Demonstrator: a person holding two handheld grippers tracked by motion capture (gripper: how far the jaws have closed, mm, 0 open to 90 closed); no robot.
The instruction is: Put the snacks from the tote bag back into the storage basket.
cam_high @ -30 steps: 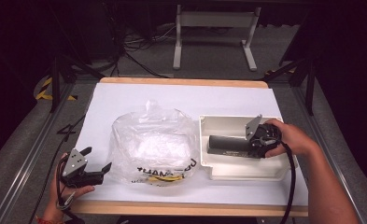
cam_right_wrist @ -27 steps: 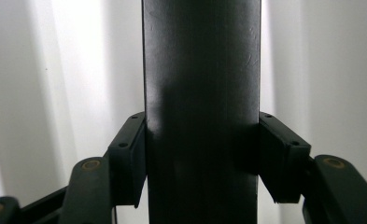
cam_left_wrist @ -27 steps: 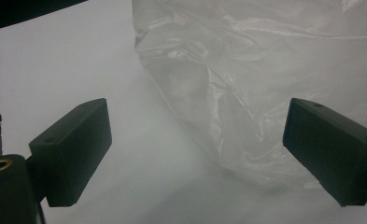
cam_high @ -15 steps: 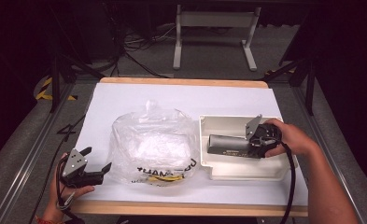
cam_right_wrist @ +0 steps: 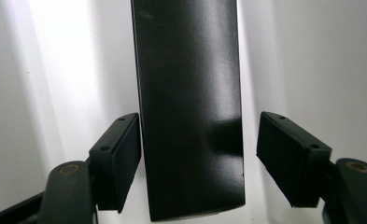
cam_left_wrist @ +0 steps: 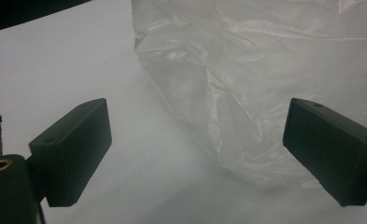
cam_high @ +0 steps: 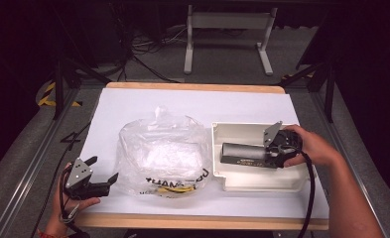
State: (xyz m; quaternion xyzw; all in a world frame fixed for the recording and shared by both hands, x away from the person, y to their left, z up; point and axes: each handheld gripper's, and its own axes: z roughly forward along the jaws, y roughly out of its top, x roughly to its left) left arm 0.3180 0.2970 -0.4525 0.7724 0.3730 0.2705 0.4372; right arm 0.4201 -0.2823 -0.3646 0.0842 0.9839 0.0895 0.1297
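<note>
Nothing had visibly moved since earlier. Right gripper straddled the black box in the white tray near the surface's right edge, jaws spread; closing carelessly might shove it. Left gripper, jaws spread, faced the plastic bag.

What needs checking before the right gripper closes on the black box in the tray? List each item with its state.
1. Black box sits between the right gripper's fingers: ok.
2. Right gripper open wide enough: ok, with a gap showing on one side of the box.
3. Box lies inside the white tray: ok.
4. Grip centred on the box: not ok; one finger sits nearly against it, the other stands off.
5. Left gripper open and off the clear plastic bag: ok.
6. Whether the box is free to lift: cannot tell.
</note>
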